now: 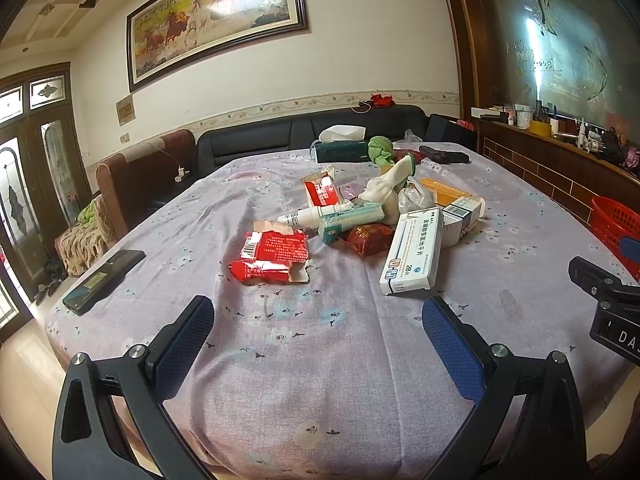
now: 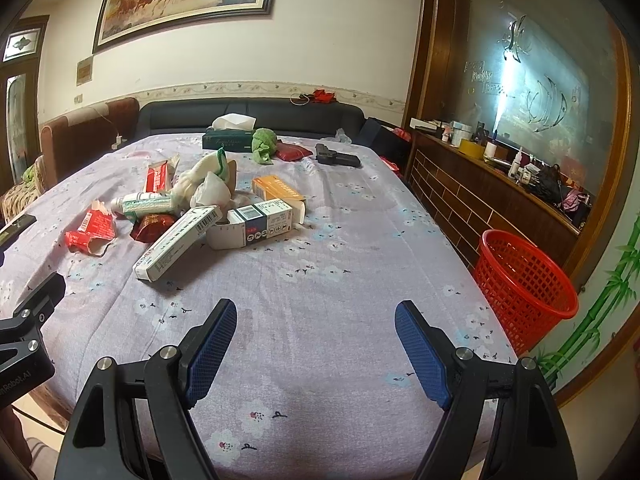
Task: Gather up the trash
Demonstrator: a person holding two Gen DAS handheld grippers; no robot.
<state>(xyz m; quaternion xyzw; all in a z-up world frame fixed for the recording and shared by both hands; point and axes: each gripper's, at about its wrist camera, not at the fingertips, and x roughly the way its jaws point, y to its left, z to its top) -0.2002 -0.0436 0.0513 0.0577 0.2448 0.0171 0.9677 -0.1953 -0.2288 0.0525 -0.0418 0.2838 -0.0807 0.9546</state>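
A heap of trash lies mid-table: a torn red wrapper (image 1: 272,258) (image 2: 90,232), a white medicine box (image 1: 414,254) (image 2: 178,242), a box with a barcode (image 2: 256,222), an orange box (image 2: 278,190), a white tube (image 1: 306,215), a dark red packet (image 1: 368,236) and crumpled white tissue (image 1: 384,188). A red mesh basket (image 2: 524,280) (image 1: 616,224) stands on the floor right of the table. My left gripper (image 1: 318,316) hangs open over bare cloth, short of the wrapper. My right gripper (image 2: 316,316) is open too, with nothing between its fingers.
The table (image 2: 340,280) wears a lilac flowered cloth. Far back sit a green tissue box (image 2: 228,142), a green cloth (image 2: 264,144) and a black case (image 2: 338,158). A dark remote (image 1: 104,280) lies at the left edge. A sofa and a cluttered wooden counter (image 2: 500,184) border the table.
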